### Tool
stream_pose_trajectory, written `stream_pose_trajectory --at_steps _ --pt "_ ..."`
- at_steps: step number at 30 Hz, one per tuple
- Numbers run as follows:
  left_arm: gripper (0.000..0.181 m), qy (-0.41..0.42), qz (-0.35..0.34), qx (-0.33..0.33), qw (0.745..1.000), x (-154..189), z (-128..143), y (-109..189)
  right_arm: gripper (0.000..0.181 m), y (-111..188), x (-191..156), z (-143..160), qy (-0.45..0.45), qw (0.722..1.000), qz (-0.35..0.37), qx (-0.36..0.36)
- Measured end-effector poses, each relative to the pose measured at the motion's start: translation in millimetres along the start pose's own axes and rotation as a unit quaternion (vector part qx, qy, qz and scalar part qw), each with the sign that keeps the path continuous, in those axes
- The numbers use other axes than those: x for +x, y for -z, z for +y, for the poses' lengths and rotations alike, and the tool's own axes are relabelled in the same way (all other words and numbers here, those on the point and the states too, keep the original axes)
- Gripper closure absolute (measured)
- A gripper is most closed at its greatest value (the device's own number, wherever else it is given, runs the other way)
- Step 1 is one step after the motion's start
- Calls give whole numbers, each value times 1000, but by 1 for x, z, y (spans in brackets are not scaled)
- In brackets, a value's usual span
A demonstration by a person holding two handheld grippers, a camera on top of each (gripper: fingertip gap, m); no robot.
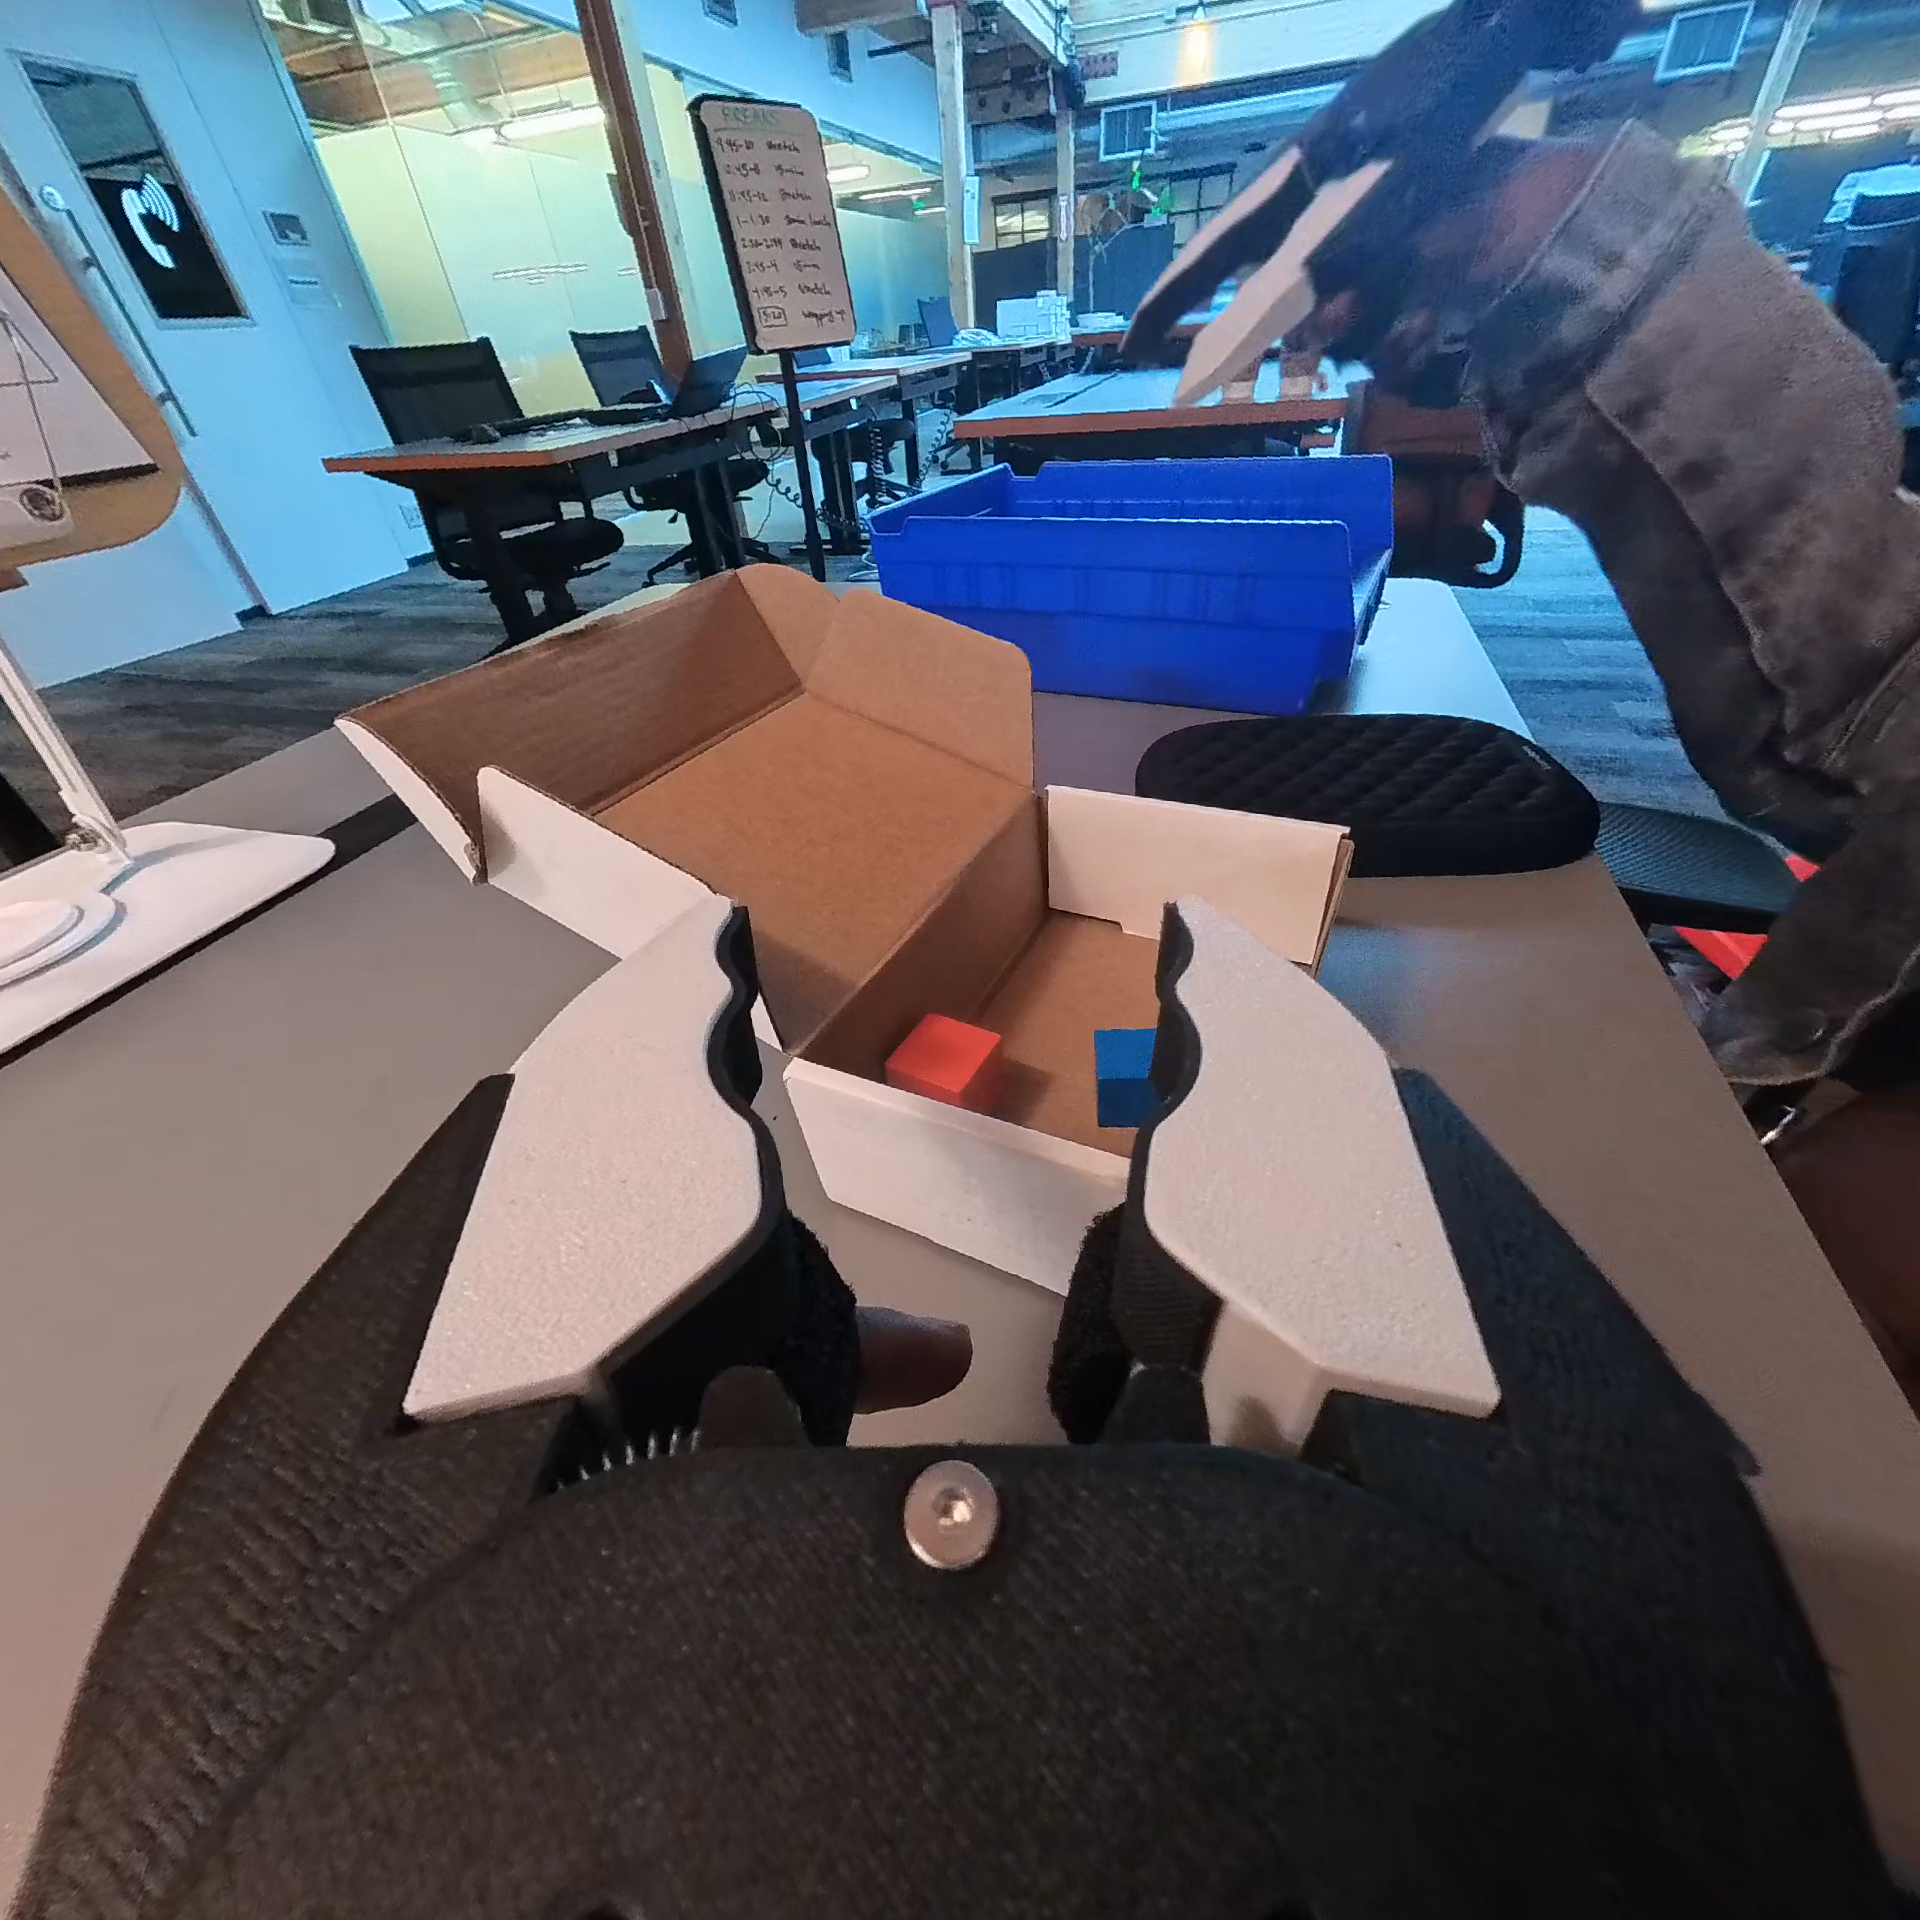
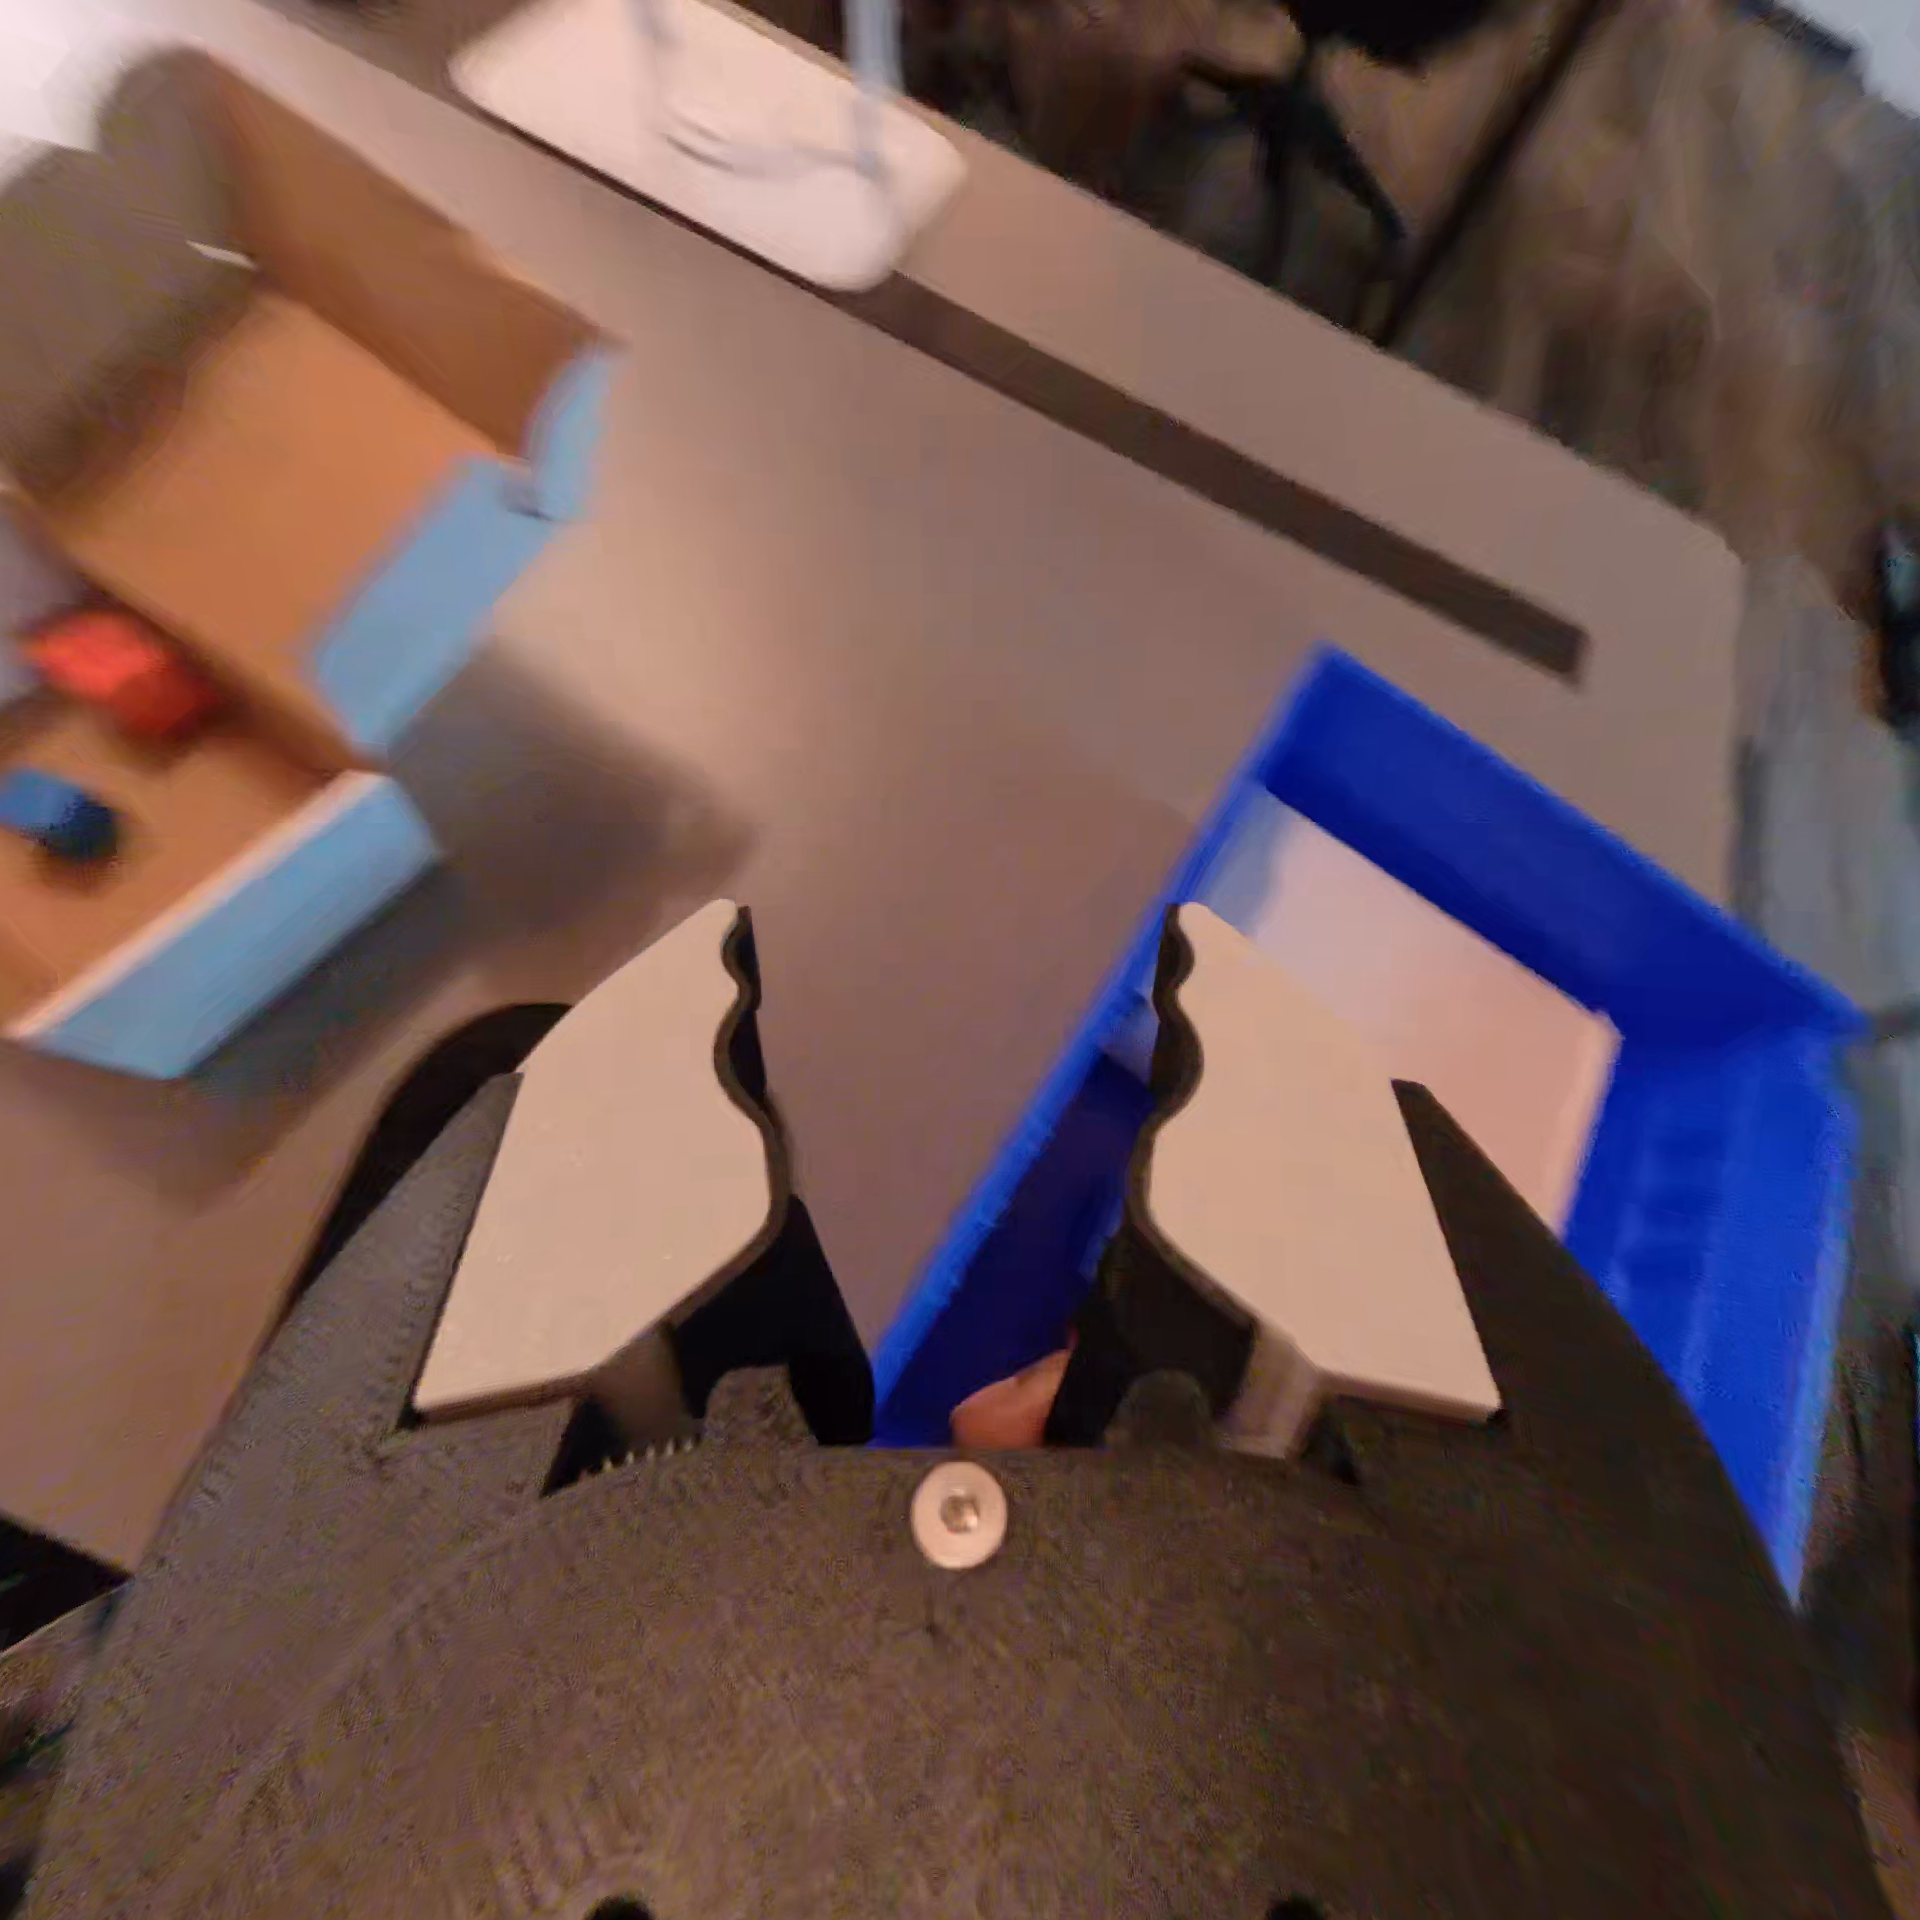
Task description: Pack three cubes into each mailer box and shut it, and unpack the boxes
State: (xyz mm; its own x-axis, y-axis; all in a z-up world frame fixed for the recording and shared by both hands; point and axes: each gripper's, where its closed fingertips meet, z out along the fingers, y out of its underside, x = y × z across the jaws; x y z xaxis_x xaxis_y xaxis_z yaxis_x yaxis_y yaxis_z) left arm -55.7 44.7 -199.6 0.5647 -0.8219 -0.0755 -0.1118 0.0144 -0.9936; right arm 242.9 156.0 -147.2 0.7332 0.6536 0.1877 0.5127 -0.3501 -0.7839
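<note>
An open white mailer box [image 1: 935, 1153] with a brown inside sits on the grey table, its lid folded back. A red cube [image 1: 943, 1060] and a blue cube [image 1: 1124, 1075] lie in it. My left gripper [image 1: 956, 925] is open and empty, hovering just in front of the box's near corner. My right gripper [image 2: 956, 925] is open and empty, high above the table over the edge of a blue bin [image 2: 1714, 1195]; it shows blurred at the upper right of the left wrist view [image 1: 1236, 312]. The right wrist view shows the box [image 2: 239, 935], red cube [image 2: 104, 665] and blue cube [image 2: 52, 810] at left, blurred.
The blue bin [image 1: 1132, 613] stands behind the box at the table's far edge, with a pale flat sheet [image 2: 1434, 997] inside it. A black padded chair armrest [image 1: 1371, 790] lies right of the box. A white stand base [image 1: 156, 894] sits at the left. A person's sleeve [image 1: 1714, 520] reaches in at right. There is about 35 cm between the tips of the two grippers. To the blue cube [image 1: 1124, 1075]: left tips about 9 cm, right tips about 30 cm.
</note>
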Motion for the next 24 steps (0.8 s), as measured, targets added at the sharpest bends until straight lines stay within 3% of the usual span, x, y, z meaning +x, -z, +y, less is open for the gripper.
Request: stream_pose_trajectory --at_steps 1,5,12,17,24 --pt "107 -1 0 0 1000 0 0 0 109 -1 -24 -11 24 999 -33 19" --pt "107 -2 -2 -2 1000 -1 0 1 118 -13 -118 -40 100 980 -159 62" --pt "108 -6 2 -4 1000 1 1 0 129 -70 -232 -37 209 945 -252 18" --pt "108 -10 0 -5 1000 0 0 1 128 -111 -268 -19 266 929 -252 -58" --pt "113 -7 -54 -2 999 -17 -3 7 134 -138 -277 -6 293 928 -207 -96"
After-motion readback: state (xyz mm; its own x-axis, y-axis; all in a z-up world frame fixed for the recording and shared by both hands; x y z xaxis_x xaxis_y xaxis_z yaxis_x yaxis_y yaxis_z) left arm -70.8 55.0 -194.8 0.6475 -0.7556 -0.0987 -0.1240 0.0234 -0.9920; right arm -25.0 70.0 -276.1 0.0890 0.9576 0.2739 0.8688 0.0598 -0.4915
